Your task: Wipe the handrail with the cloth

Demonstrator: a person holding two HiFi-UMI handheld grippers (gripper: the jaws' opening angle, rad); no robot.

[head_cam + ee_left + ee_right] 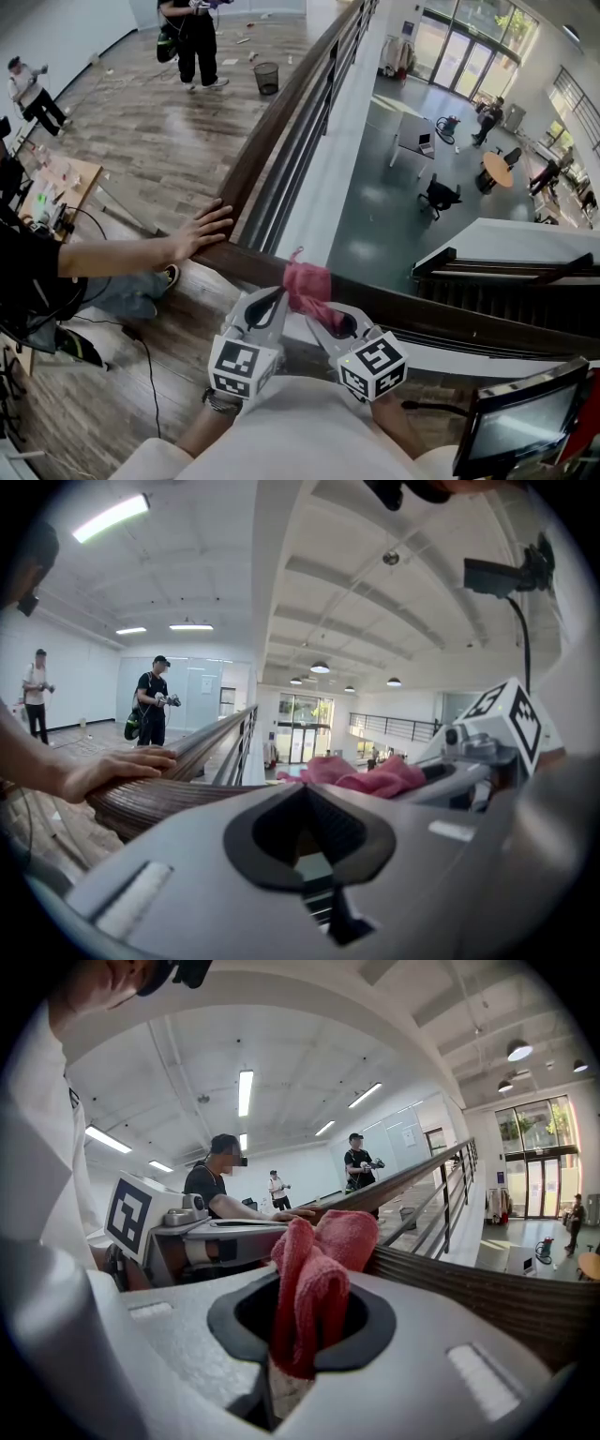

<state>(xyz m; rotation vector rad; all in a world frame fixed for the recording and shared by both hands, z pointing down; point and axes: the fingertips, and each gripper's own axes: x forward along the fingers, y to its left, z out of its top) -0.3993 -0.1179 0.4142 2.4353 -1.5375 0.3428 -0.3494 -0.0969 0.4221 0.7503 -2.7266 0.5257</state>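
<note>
**Room and Surroundings**

Upper level, left: wood-plank floor (141,150), white wall (66,28), black waste bin (267,77) at far end. Lower level, right: glossy grey floor (375,220), glazed doors (469,58), round table (497,171), office chair (439,195). Ceiling: white, with strip lights (111,517).

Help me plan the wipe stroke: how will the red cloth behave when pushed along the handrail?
Probably floppy: the cloth bunches in folds where the jaws of the right gripper pinch it. Likely light, since its free end stands up unsupported. On the ribbed handrail it may drag and crumple rather than slide.
</note>
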